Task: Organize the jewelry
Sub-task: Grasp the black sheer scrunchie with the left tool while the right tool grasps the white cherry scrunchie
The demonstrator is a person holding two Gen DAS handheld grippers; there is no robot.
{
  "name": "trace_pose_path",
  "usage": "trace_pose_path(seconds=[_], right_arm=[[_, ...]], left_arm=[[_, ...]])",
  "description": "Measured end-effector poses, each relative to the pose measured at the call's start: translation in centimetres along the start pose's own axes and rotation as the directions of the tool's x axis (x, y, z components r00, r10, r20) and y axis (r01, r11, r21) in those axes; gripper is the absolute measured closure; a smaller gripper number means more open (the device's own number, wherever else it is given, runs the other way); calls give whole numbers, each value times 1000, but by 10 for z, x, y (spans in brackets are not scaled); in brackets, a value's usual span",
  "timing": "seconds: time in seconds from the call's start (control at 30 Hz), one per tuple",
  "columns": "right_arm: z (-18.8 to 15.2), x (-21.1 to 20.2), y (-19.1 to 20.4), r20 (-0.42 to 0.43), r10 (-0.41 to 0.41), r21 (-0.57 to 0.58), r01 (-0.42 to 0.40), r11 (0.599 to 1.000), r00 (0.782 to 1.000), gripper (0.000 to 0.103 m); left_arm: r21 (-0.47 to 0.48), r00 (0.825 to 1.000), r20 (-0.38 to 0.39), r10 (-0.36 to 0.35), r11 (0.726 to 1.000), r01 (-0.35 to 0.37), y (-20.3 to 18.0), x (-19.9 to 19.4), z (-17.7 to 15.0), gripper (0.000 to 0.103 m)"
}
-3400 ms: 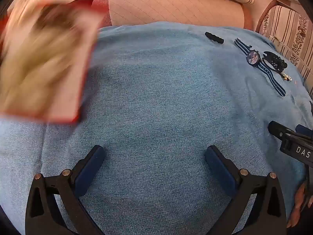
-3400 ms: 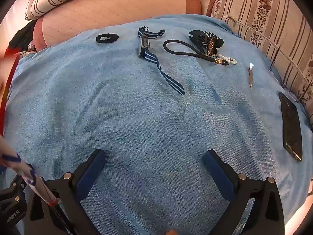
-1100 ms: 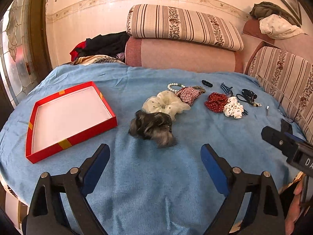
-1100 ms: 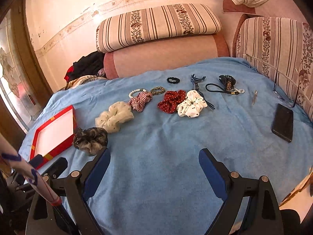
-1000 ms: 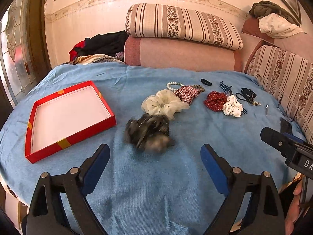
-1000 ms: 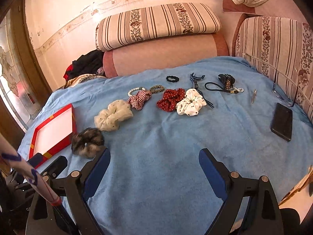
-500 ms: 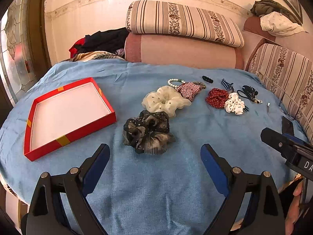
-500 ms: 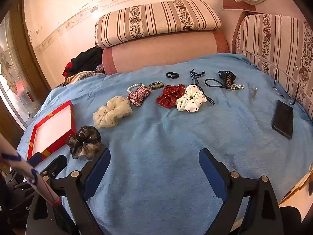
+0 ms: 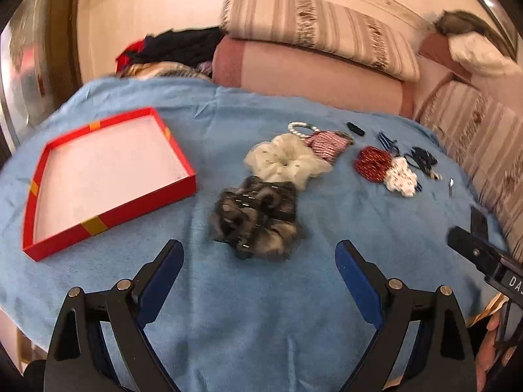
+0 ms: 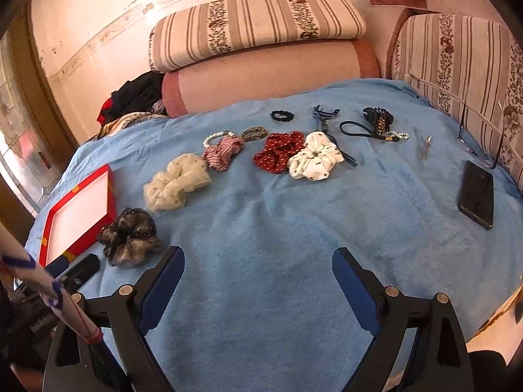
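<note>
A dark grey scrunchie (image 9: 258, 220) lies on the blue cloth just beyond my left gripper (image 9: 260, 266), which is open with nothing in it. The empty red tray (image 9: 31, 192) sits to its left. Behind lie a cream scrunchie (image 9: 287, 160), a plaid scrunchie (image 9: 327, 143) with a pearl bracelet (image 9: 300, 127), a red dotted scrunchie (image 9: 371, 163) and a white scrunchie (image 9: 400, 176). In the right wrist view my right gripper (image 10: 258, 266) is open over bare cloth. The dark scrunchie (image 10: 130, 236), red tray (image 10: 111, 192), cream scrunchie (image 10: 176, 181), white scrunchie (image 10: 313, 160), a striped watch (image 10: 323, 121) and a black hair tie (image 10: 282, 116) are visible.
A black phone (image 10: 476, 194) and glasses (image 10: 480, 150) lie at the right side of the blue cloth (image 10: 261, 228). A black claw clip (image 10: 379, 119) and a small metal clip (image 10: 425, 145) rest at the back. Striped cushions (image 10: 255, 23) ring the far side.
Both grippers pulled far back from the cloth, bringing the scrunchies and the red tray into view. The dark scrunchie landed and settled beside the tray. The left view has moved slightly closer.
</note>
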State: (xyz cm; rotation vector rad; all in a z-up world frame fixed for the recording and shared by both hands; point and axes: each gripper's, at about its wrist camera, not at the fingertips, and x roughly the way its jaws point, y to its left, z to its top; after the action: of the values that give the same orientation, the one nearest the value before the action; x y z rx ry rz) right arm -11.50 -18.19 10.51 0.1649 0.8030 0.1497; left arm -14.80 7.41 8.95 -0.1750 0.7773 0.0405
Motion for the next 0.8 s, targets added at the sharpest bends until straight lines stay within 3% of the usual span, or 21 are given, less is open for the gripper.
trace_pose_path(seconds=[0.13, 0.23, 0.33, 0.5, 0.67, 0.8], right_arm=[[9, 6, -11, 5, -27, 18, 27, 999, 1000, 9], [15, 13, -22, -6, -33, 51, 34, 998, 999, 9], [23, 18, -32, -14, -33, 81, 34, 996, 999, 9], [38, 19, -48, 4, -40, 105, 40, 994, 999, 9], [57, 28, -64, 1, -32, 143, 32, 989, 999, 13], [78, 53, -87, -42, 7, 214, 2, 977, 999, 27]], left_arm=[[-62, 1000, -14, -3, 998, 2, 28, 9, 12, 14], [-82, 998, -41, -56, 995, 53, 36, 18, 17, 16], [-71, 992, -81, -101, 993, 95, 30, 31, 19, 18], [-22, 989, -112, -94, 995, 93, 16, 54, 23, 23], [13, 984, -165, -66, 998, 69, 9, 87, 27, 46], [44, 983, -178, -52, 997, 61, 4, 106, 29, 60]])
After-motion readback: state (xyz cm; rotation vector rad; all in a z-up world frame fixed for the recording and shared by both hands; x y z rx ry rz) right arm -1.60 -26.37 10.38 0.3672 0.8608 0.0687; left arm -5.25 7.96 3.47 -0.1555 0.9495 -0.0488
